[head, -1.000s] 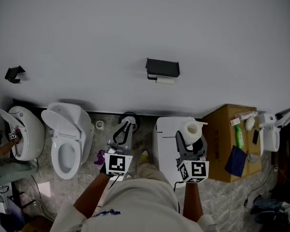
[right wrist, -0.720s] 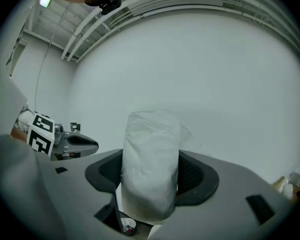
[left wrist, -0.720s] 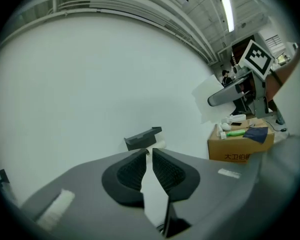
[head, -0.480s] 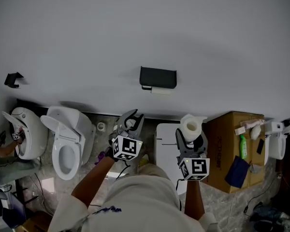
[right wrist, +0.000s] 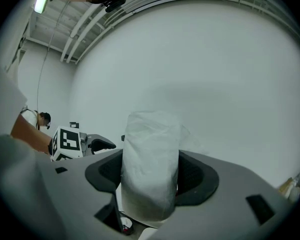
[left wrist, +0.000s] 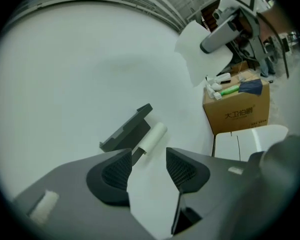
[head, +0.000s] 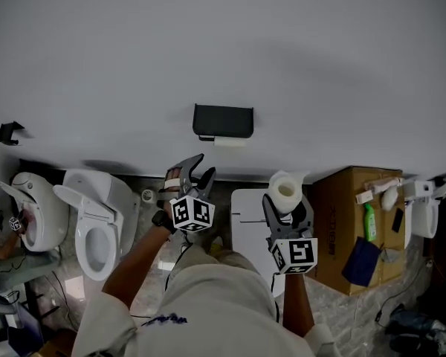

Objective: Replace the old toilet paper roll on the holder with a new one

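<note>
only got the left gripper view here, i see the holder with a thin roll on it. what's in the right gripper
observer: The right gripper is shut on a full white toilet paper roll, with a pad pressing on each side. The roll stands on end between the jaws.
operator: ok, anything off to the left of the holder that i can't see
observer: Yes. In the head view a toilet with its lid up stands on the floor, below and to the left of the holder.
</note>
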